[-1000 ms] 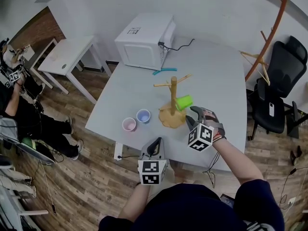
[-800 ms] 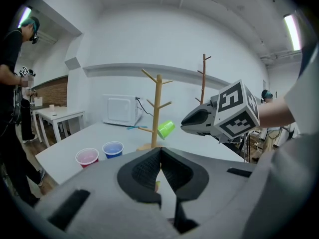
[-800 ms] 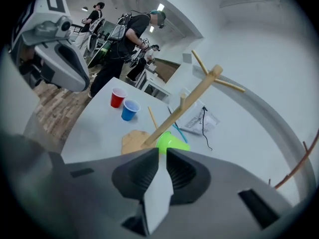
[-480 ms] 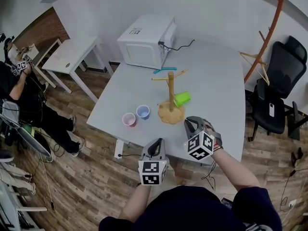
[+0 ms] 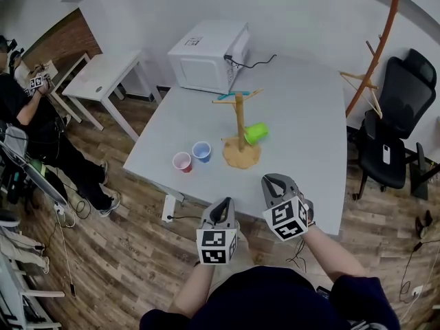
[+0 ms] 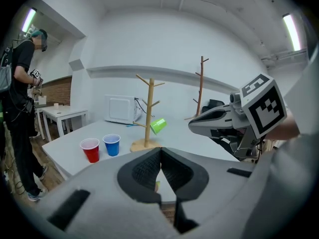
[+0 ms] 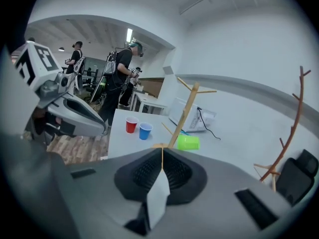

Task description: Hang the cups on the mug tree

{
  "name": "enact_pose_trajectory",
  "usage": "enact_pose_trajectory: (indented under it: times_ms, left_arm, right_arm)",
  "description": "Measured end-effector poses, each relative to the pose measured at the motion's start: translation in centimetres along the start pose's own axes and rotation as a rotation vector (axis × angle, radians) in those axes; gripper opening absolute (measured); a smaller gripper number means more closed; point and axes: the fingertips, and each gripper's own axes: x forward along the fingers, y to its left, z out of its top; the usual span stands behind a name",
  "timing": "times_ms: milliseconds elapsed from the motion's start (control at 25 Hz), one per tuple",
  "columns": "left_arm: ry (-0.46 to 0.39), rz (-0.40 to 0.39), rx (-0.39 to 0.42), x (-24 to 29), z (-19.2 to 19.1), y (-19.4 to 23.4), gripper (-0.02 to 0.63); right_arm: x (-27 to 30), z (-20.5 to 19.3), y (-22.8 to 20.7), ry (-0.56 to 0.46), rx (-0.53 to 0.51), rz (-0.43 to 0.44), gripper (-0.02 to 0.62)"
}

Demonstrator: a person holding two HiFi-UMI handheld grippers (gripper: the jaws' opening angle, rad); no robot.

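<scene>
The table [image 5: 309, 115] is viewed steeply from above; the mug tree [image 5: 239, 115] is shared by both low, near-edge gripper views

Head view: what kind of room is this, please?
Probably an office or lab workroom: a black office chair, a microwave on a plain grey table, and a white side desk.

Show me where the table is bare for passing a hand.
Bare: the table right of the mug tree, and the stretch between the microwave and the red cup and blue cup. Crowded: left of the tree's base, where those two cups stand together; the green cup hangs on the tree's right.
</scene>
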Motion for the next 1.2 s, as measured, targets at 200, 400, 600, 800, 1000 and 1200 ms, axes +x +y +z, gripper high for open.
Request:
enact_pose_trajectory:
  times_ms: [200,400,600,800,1000,1200]
  left_arm:
    - [-0.003,-0.004,0.000,-1.3,-0.5,-1.1,0.020]
    - [-0.002,-0.008,-0.011,-2.1,-1.1,-1.7,0.020]
    - [-0.006,-0.011,-0.017,-2.9,-1.1,-2.2,0.018]
    - [-0.016,-0.028,-0.036,-3.0,-0.9,-2.6,0.018]
    - [-0.025,-0.031,-0.020,-2.9,-0.7,-3.0,0.018]
    - [-0.022,-0.015,-0.028,-2.9,-0.9,-2.5,0.020]
  right_arm:
    - [-2.5,-0.5,1.0,-0.031,0.091,-0.004,0.031]
    - [-4.5,-1.3,1.9,-0.064,0.190,0.001,0.031]
    - [-6.1,-2.1,2.6,-0.081,0.273,0.013,0.031]
    - [-6.6,-2.3,2.9,-0.098,0.315,0.023,0.032]
    - [-6.7,-1.9,3.3,-0.111,0.326,0.032,0.032]
    - [-6.9,-1.4,3.8,-0.121,0.347,0.050,0.032]
